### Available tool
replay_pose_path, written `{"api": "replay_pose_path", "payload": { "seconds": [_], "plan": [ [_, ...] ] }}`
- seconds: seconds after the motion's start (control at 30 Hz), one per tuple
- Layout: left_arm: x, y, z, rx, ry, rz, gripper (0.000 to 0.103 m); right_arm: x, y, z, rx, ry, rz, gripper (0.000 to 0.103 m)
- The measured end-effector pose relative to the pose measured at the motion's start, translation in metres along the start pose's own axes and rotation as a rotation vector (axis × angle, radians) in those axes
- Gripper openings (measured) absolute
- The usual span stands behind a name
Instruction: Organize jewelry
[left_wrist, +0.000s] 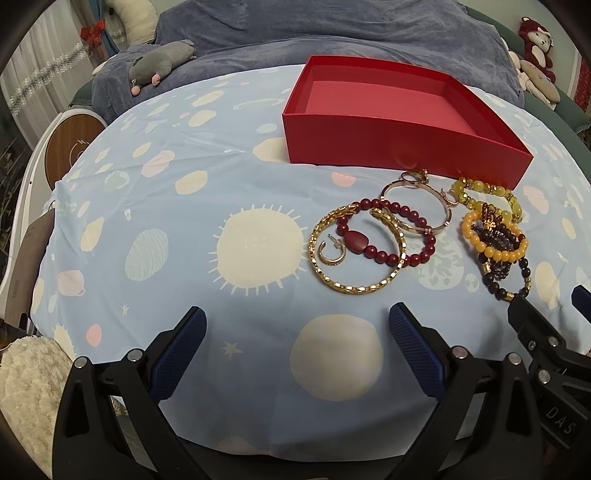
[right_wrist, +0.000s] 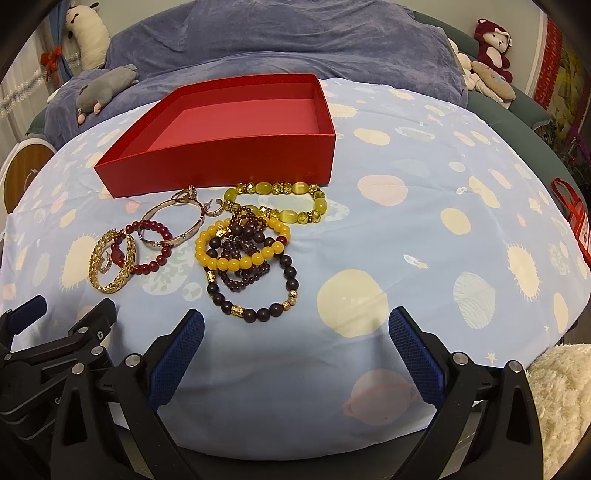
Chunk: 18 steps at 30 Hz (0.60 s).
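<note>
An empty red box (left_wrist: 402, 142) (right_wrist: 221, 162) sits on the blue patterned cloth (left_wrist: 184, 206). In front of it lies a cluster of jewelry: a gold chain bangle (left_wrist: 384, 282) (right_wrist: 110, 287), a red bead bracelet (left_wrist: 384, 254) (right_wrist: 151, 266), a rose-gold bangle (left_wrist: 410, 225) (right_wrist: 162, 242), a yellow-green bead bracelet (left_wrist: 480, 186) (right_wrist: 317, 205), an amber bead bracelet (left_wrist: 495, 253) (right_wrist: 236, 263) and a dark bead bracelet (right_wrist: 258, 313). My left gripper (left_wrist: 297, 325) is open and empty, near the gold bangle. My right gripper (right_wrist: 295, 325) is open and empty, just before the dark bracelet.
A blue blanket (left_wrist: 332, 33) and a grey plush toy (left_wrist: 159, 61) lie behind the cloth. A red plush monkey (right_wrist: 493, 48) sits at the far right. A fluffy white fabric (left_wrist: 29, 387) lies at the near edge. A wooden-topped round stool (left_wrist: 70, 144) stands left.
</note>
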<state>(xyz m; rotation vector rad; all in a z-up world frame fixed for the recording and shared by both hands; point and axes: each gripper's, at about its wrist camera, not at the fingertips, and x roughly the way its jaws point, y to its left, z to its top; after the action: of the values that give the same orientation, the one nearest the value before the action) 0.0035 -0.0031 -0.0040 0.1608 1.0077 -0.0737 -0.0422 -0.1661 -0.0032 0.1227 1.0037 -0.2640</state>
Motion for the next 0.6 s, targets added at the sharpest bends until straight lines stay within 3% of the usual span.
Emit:
{"api": "replay_pose_path", "payload": {
  "seconds": [0.6],
  "plan": [
    [0.0017, -0.0015, -0.0006, 0.007, 0.009, 0.014, 0.095, 0.0015, 0.0013, -0.0001, -0.001, 0.007, -0.005, 0.096]
  ]
}}
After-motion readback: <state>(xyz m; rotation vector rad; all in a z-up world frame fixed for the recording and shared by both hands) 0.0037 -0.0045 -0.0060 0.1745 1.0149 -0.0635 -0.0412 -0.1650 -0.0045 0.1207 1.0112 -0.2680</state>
